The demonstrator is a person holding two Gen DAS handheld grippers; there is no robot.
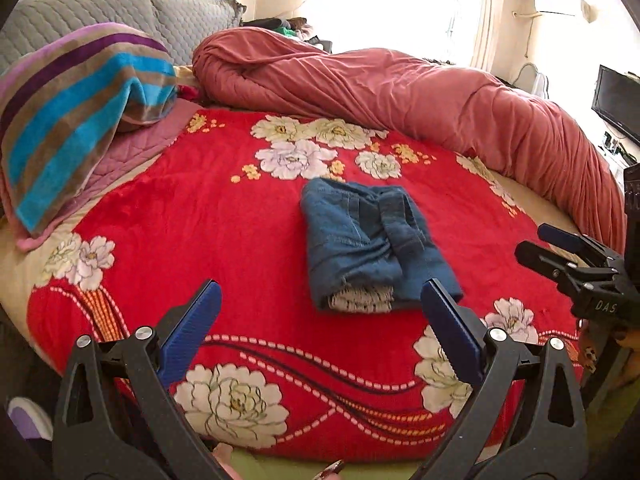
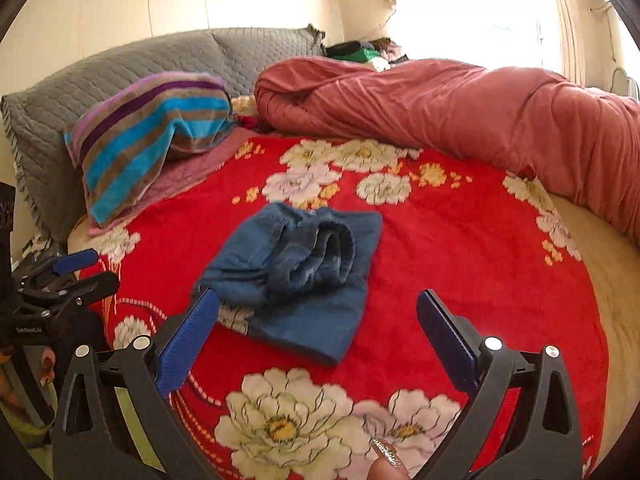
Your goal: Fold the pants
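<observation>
Bedroom scene: a bed is lying under a red floral blanket [image 1: 224, 216], with a rolled pink-red comforter [image 1: 400, 96] running along its far edge and a striped towel [image 1: 80, 112] draped beside grey quilted pillows [image 1: 120, 12]; a bright window is washing out the background.

Blue denim pants [image 1: 368, 240] are resting near the middle of the blanket, already gathered into a compact rectangular bundle, with a patterned inner lining showing at the near end. In the right wrist view the pants [image 2: 296, 276] are showing rolled layers bulging on top, so the fold is appearing nearly complete but not flat.

Left gripper [image 1: 320, 332] is hovering short of the bundle's near edge, its blue fingers spread wide and holding nothing. Right gripper [image 2: 318, 336] is likewise standing wide apart and empty, its left finger just beside the bundle's near-left corner; whether it is touching cannot be told.

Handling judgement: denim is being taken as soft yet moderately heavy and thick, so stacked layers are likely to spring open or slide on the plush blanket. Any further tidying is best taken at the folded edges or corners, pinching all layers together rather than the loose top roll.
</observation>
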